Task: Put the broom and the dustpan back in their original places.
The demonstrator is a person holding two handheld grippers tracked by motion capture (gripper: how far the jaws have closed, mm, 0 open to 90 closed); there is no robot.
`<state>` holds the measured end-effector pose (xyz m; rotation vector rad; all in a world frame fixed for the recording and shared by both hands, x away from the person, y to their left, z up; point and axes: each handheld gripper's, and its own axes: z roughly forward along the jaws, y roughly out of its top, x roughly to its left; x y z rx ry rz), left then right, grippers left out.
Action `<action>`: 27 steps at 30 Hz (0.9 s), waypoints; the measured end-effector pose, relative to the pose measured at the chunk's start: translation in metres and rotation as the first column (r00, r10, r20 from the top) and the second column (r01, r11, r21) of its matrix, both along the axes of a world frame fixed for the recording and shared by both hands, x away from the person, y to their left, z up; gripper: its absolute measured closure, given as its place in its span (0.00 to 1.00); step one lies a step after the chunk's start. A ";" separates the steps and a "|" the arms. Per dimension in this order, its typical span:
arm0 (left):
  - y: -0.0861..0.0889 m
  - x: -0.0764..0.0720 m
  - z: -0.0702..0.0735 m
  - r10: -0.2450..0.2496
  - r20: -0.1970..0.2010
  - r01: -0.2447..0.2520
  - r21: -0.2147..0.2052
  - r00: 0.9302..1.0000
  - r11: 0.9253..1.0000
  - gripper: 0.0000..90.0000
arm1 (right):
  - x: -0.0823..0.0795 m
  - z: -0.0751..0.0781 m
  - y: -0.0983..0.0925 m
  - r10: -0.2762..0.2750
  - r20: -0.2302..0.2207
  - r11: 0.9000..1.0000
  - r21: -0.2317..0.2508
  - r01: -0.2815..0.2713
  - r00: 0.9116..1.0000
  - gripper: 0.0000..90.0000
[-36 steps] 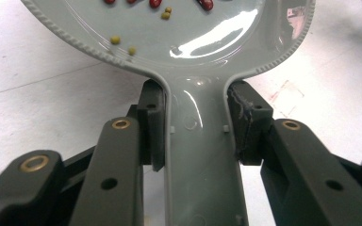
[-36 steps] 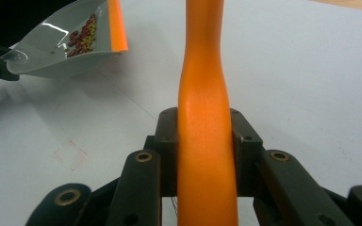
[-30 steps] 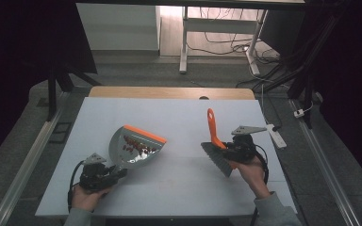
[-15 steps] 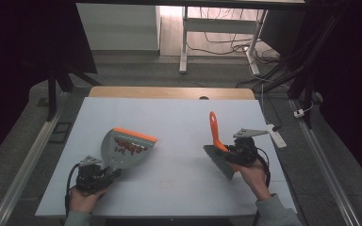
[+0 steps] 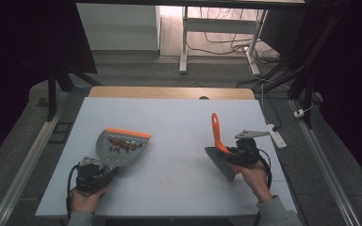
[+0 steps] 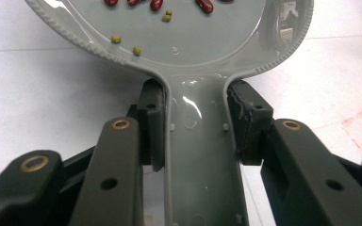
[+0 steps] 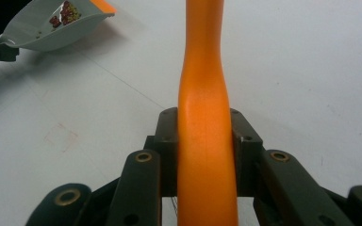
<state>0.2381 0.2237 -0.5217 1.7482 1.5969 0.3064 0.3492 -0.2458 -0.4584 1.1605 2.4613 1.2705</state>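
Two claws are at work, and both are clamped tight. We start at the left gripper (image 5: 90, 175): in the left gripper view its pads (image 6: 152, 123) press on either side of the grey handle of the dustpan (image 6: 202, 155), so this claw is closed on the pan. Out ahead of that claw the pan widens into its scoop, with the orange lip (image 5: 127, 133) at the far edge. Inside it lie the red beans (image 5: 122, 144) and a few small green beans (image 6: 136, 50), gathered in the middle of the scoop.

The right gripper (image 5: 239, 155) is closed on the orange handle of the hand brush (image 7: 203, 136), which runs up between its pads and rises beyond the claw, tilted. The grey bristle head (image 5: 219, 163) hangs toward the left gripper's side, low over the table (image 5: 179, 122). The pan sits well apart from this claw.

We judge the sweeping as good as done: the beans appear to be in the pan, and we see none loose on the table around either claw. What seems left is to carry the pan off and empty it, then put both tools down.

We find no brand, label or readable writing on the pan, the brush or the table.
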 end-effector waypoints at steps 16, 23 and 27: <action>0.001 0.009 -0.007 0.088 -0.019 -0.087 0.018 0.996 0.996 0.68 | 0.007 -0.018 0.002 -0.020 -0.097 1.000 -0.010 0.019 0.995 0.78; 0.001 0.011 -0.009 0.095 -0.026 -0.094 0.024 0.995 0.995 0.68 | 0.018 -0.025 -0.003 -0.044 -0.119 0.999 -0.027 0.041 0.992 0.78; 0.002 0.013 -0.010 0.094 -0.031 -0.093 0.024 0.995 0.995 0.68 | 0.025 -0.028 -0.004 -0.051 -0.123 0.998 -0.044 0.046 0.991 0.78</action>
